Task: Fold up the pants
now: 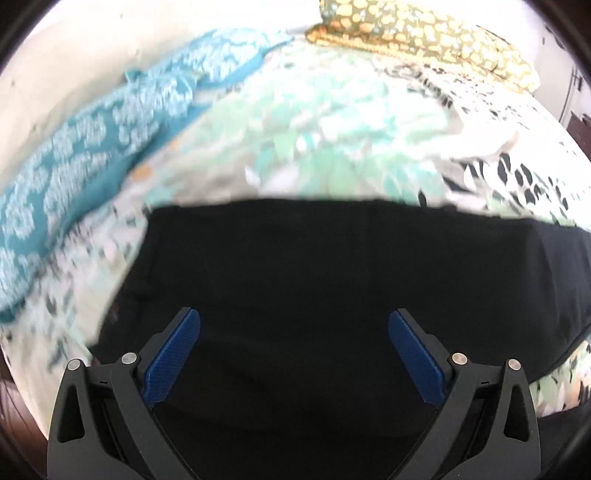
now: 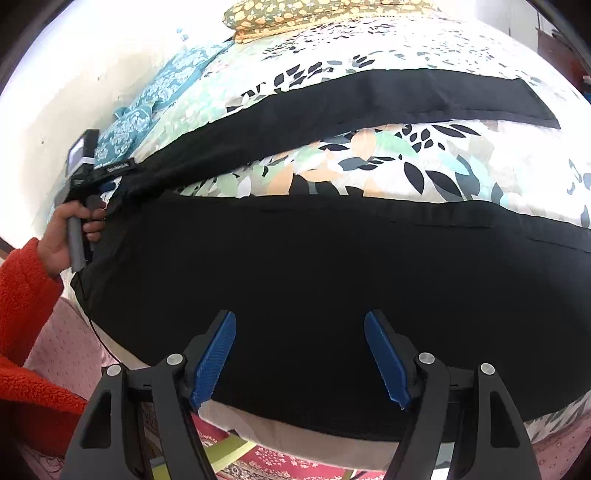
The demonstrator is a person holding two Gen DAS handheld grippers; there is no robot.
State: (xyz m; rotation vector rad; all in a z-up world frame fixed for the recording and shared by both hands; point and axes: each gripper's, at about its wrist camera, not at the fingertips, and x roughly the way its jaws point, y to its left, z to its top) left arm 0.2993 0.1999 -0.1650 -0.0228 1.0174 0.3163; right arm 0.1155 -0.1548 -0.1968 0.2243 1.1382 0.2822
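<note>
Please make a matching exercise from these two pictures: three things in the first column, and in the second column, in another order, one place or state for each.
Things:
1. black pants
2. yellow-patterned pillow
3. right gripper

Place or state:
A. at the far end of the bed
B. open, above the near edge of the bed
C. spread flat, legs apart in a V

Pairs: 1-C, 2-A, 3-B

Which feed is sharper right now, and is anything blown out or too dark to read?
Left wrist view: motion-blurred bedsheet and teal pillow; the black pants show no fold detail. Right wrist view: sharper, leaf print crisp, but the wall and the sheet's far right are overexposed; pants equally featureless.
</note>
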